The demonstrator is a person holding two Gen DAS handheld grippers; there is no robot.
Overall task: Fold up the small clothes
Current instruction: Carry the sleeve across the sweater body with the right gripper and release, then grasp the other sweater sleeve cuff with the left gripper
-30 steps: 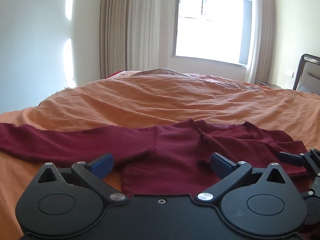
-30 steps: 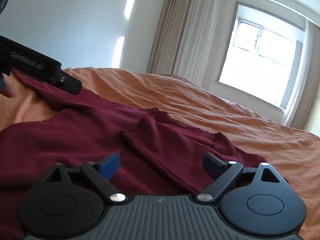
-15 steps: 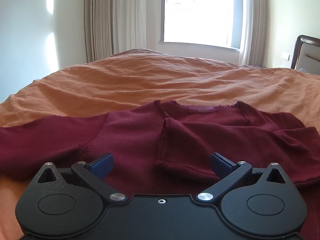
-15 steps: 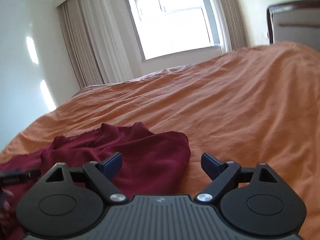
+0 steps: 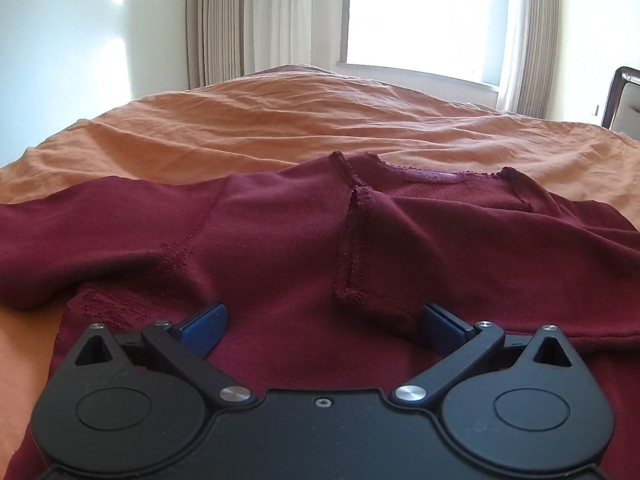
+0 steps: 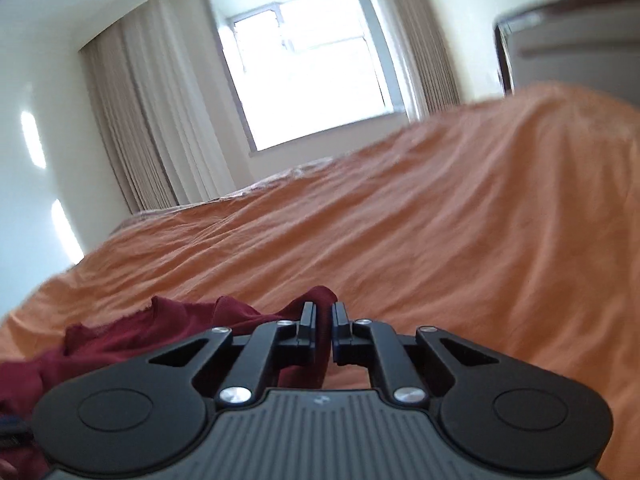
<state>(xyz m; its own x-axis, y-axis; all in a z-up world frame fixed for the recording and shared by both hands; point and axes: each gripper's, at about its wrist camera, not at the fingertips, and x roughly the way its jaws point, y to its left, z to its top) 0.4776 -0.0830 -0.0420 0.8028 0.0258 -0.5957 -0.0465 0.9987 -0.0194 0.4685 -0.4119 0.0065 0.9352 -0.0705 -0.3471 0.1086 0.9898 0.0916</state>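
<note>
A maroon long-sleeved top [image 5: 272, 240] lies flat on the orange bed cover [image 5: 280, 128], neck label [image 5: 434, 177] at the far side. One sleeve [image 5: 480, 248] is folded across the chest, its cuff [image 5: 352, 264] just ahead of my left gripper [image 5: 324, 320]. That gripper hovers low over the body of the top, open, nothing between its blue pads [image 5: 204, 324]. In the right wrist view my right gripper [image 6: 324, 312] is at the top's [image 6: 168, 328] right edge; its jaws are closing tight, and a fold of maroon fabric [image 6: 320, 294] is pinched between them.
The orange cover [image 6: 440, 220] stretches wide beyond and right of the top. A dark headboard [image 5: 624, 96] stands at the right. A bright window [image 5: 420, 20] and beige curtains [image 5: 224, 20] fill the far wall.
My left gripper sank lower and nearer over the top, staying open. My right gripper swung off the chest to the top's right edge, rolled, and went from wide open to shut on fabric.
</note>
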